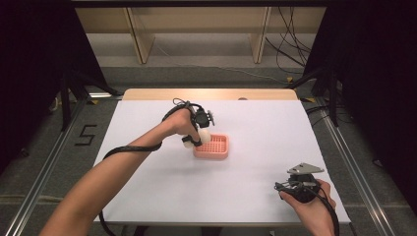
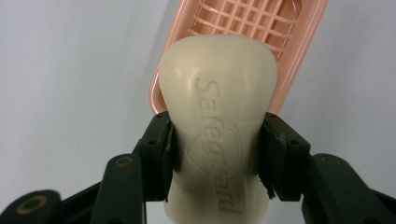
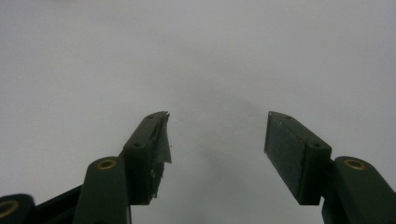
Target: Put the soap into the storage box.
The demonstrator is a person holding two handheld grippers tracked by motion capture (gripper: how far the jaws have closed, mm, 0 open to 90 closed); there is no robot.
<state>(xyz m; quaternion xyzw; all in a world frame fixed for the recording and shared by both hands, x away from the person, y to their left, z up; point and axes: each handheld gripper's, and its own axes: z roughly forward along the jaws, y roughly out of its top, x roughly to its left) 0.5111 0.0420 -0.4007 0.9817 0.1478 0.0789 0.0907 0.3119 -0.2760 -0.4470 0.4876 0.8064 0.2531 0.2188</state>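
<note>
White tabletop [image 1: 162, 191], bare wood strip along far edge. Grey floor around, black curtains both sides, pale wooden shelving and loose cables behind. Pink soap dish [image 1: 215, 147] near tabletop centre. Left gripper [image 1: 195, 139] at dish's left rim, jaws clamped on cream soap bar [image 2: 218, 121], bar over dish edge. Right gripper [image 1: 281, 187] well apart from dish, toward near right corner, jaws wide, nothing between.

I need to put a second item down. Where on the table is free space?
The white table is bare left of the pink soap dish, and between the dish and the right gripper. It is crowded at the dish, where the left gripper holds the soap bar.
</note>
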